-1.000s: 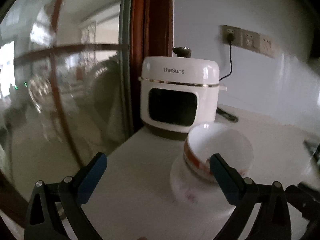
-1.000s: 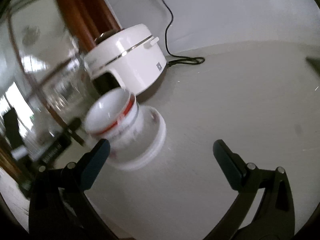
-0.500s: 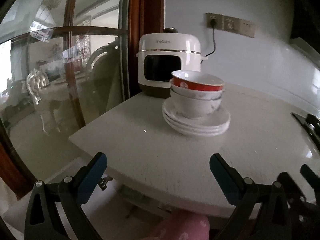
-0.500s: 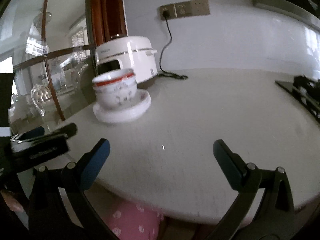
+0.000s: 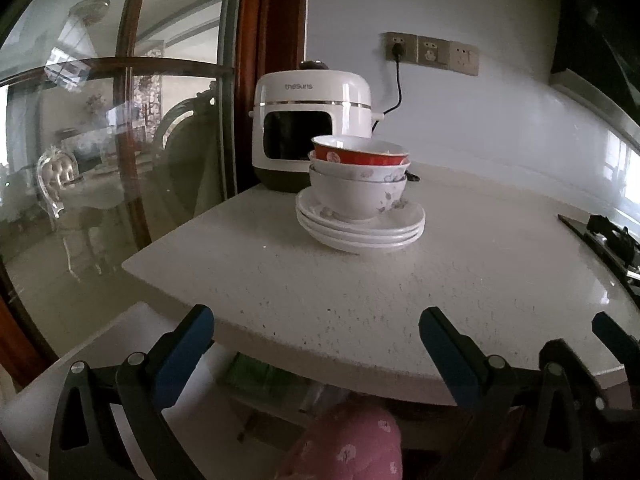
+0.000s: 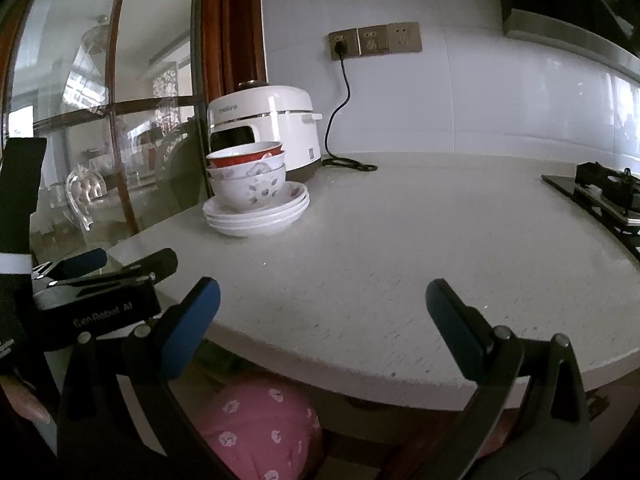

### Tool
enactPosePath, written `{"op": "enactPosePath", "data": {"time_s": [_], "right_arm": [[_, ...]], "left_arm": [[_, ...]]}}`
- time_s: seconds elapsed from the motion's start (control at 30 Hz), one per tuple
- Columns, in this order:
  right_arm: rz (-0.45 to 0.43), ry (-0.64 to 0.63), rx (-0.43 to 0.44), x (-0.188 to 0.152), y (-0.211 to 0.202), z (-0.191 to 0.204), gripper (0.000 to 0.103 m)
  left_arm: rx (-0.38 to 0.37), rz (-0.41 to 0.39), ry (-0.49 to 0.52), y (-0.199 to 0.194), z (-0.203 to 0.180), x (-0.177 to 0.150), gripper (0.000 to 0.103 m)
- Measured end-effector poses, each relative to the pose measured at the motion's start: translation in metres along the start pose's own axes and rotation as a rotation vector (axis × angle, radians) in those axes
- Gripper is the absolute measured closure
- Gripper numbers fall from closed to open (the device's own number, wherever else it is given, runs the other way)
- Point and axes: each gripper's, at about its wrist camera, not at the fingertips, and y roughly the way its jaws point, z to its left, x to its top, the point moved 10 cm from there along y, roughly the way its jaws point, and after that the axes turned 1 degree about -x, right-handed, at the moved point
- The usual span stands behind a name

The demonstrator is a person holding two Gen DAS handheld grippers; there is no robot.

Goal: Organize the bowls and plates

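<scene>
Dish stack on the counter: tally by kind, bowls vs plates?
Shallow white ceramic plates: 3, stacked at the bottom
White floral-print ceramic bowls: 2, nested on the plates
Red-sided ceramic bowl with white inside: 1, on top
Total: 6 dishes, 3 plates and 3 bowls, in one stack.

Both views are dim and slightly grainy, lit by soft daylight from the right that puts a pale sheen on the bench (image 6: 400, 240) and the tiled wall (image 6: 540, 112). The glass door (image 5: 120, 140) carries reflections. Fisheye bending curves the edges, and the corners are black. Focus is sharp, with no motion blur.
</scene>
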Motion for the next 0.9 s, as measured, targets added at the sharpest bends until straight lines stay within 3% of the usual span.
{"op": "enactPosePath", "data": {"time_s": [0.9], "right_arm": [[0.021,0.009,0.021,-0.0076,0.0038,0.0076,0.0]], "left_arm": [[-0.009,0.007,-0.006,-0.0001,0.004,-0.0055,0.0]]}}
